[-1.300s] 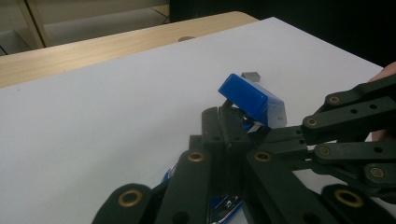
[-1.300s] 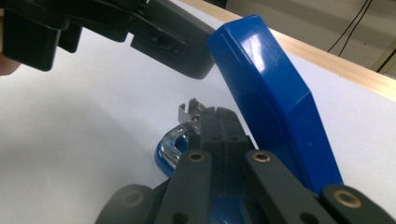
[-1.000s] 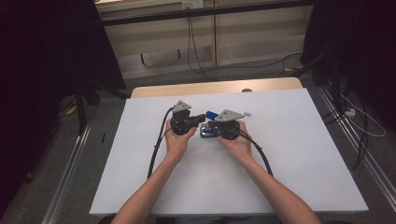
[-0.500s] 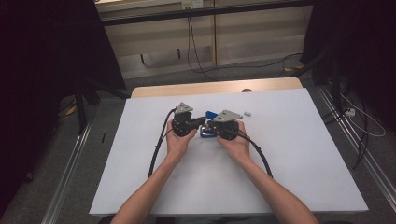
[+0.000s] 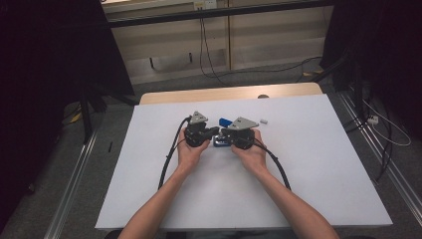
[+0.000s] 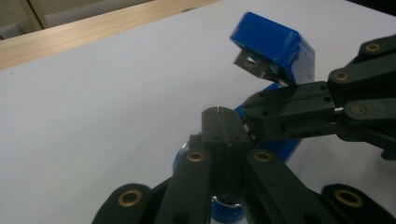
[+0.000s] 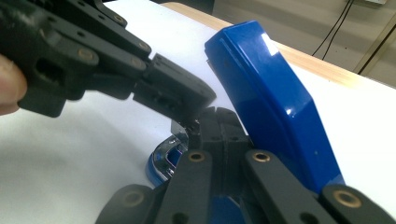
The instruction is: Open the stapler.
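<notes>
A blue stapler [image 5: 223, 121] stands hinged open in the middle of the white table [image 5: 308, 164], its top arm [image 6: 275, 44] [image 7: 271, 93] tilted up over its base [image 7: 161, 163]. My left gripper [image 5: 216, 132] [image 6: 219, 112] is shut, its tips over the base by the hinge. My right gripper [image 5: 224, 134] [image 7: 217, 114] is shut too and meets it tip to tip from the other side. In the left gripper view the right gripper [image 6: 254, 114] comes in from the right. In the right gripper view the left gripper [image 7: 196, 100] comes in from the upper left. Nothing shows between either pair of jaws.
A small white piece [image 5: 264, 120] lies on the table right of the stapler. The table's far edge is a wooden strip [image 5: 229, 93]. Black cables [image 5: 166, 162] trail from both grippers toward the near edge. Metal rails [image 5: 74, 184] run along the floor on both sides.
</notes>
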`<state>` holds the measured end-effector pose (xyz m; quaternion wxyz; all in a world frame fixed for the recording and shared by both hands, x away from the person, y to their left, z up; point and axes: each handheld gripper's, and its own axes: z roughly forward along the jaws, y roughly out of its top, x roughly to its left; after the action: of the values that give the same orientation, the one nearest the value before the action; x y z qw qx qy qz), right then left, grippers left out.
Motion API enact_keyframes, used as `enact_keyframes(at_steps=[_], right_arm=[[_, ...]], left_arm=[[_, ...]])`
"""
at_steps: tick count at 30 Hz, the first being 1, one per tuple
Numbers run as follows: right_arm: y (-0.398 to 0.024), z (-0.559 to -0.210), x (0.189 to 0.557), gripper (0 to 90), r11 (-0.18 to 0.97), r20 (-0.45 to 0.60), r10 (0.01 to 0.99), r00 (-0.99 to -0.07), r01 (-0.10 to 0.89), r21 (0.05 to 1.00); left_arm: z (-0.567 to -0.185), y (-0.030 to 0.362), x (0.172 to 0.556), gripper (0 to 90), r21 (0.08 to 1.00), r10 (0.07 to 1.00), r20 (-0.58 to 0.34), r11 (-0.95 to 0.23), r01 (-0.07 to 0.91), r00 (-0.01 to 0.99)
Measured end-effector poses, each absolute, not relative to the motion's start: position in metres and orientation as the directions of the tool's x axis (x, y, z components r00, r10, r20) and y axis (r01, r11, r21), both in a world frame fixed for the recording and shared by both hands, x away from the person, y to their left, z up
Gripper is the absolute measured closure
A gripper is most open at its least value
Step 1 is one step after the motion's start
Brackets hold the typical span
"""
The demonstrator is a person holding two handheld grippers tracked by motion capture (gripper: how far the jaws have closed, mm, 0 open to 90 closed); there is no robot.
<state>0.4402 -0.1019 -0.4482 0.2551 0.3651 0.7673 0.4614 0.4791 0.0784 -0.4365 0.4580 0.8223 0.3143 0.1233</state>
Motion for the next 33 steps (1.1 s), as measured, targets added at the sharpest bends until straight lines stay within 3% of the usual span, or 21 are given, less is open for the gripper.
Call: enact_keyframes(at_steps=[33], right_arm=[[-0.100, -0.446, 0.442, 90.0, 0.262, -0.043, 0.826, -0.562, 0.315, 0.912]], left_arm=[[-0.450, 0.081, 0.479, 90.0, 0.839, 0.627, -0.111, -0.357, 0.411, 0.771]])
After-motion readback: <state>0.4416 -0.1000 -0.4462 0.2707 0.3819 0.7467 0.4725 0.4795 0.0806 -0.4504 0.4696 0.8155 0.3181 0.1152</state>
